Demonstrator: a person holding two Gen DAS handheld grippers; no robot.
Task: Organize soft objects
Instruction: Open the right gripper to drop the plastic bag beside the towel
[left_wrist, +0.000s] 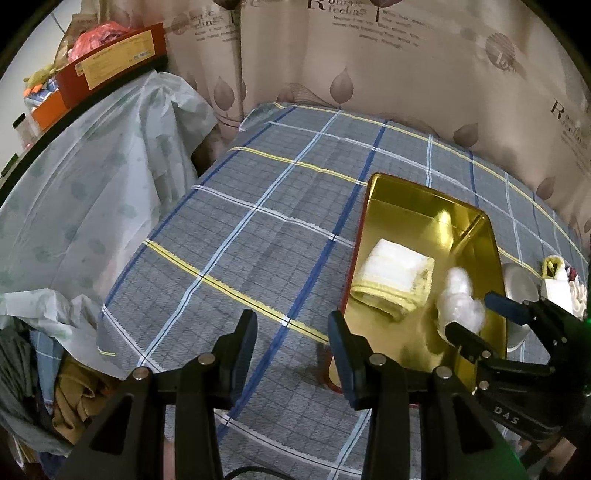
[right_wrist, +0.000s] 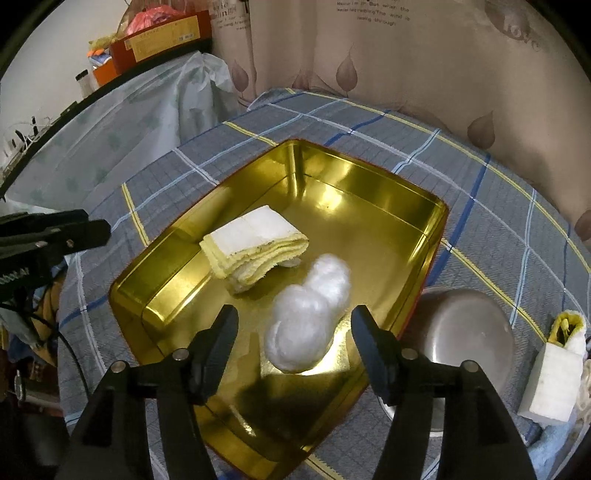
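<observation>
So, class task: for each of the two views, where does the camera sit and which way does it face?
Left wrist: on the left tool, angled down at the plaid cloth; the right tool shows at right.
Right wrist: on the right tool, angled down into the gold tin over the cotton wad; the left tool shows at left.
Shared: tin, cotton, folded towel.

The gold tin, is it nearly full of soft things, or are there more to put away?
Two are in the gold tin: a folded towel and a cotton wad. The right gripper stands open around the wad; the left gripper holds nothing. A white block and yellow-edged cloth wait outside.
</observation>
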